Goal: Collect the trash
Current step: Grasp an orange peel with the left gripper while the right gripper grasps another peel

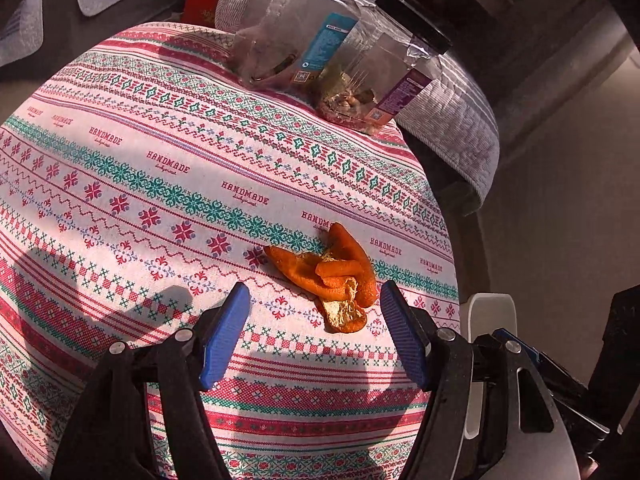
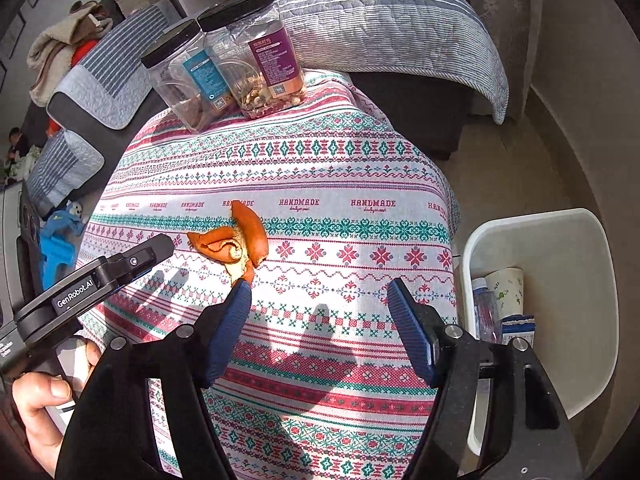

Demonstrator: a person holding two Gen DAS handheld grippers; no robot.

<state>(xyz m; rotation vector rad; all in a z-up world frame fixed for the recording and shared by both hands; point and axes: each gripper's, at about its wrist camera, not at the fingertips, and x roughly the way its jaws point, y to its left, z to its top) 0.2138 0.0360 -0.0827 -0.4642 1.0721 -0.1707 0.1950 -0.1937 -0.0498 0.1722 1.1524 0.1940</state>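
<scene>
An orange peel (image 1: pixel 334 278) on the patterned tablecloth (image 1: pixel 160 200) was framed by the wide-spread, empty left gripper (image 1: pixel 316 300), apparently before pickup; the right gripper (image 2: pixel 318 294), likewise wide and empty, was held beside the peel, the white waste bin (image 2: pixel 560 248) standing further off.

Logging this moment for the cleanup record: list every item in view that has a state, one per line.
left gripper: open, empty, fingers either side of the peel
right gripper: open, empty
orange peel: loose on the tablecloth, not yet collected
blue-label jar: upright, black lid on, nearly empty
purple-label jar: upright, black lid on, nuts at the bottom
white bin: open, beside the table, already holding trash
</scene>
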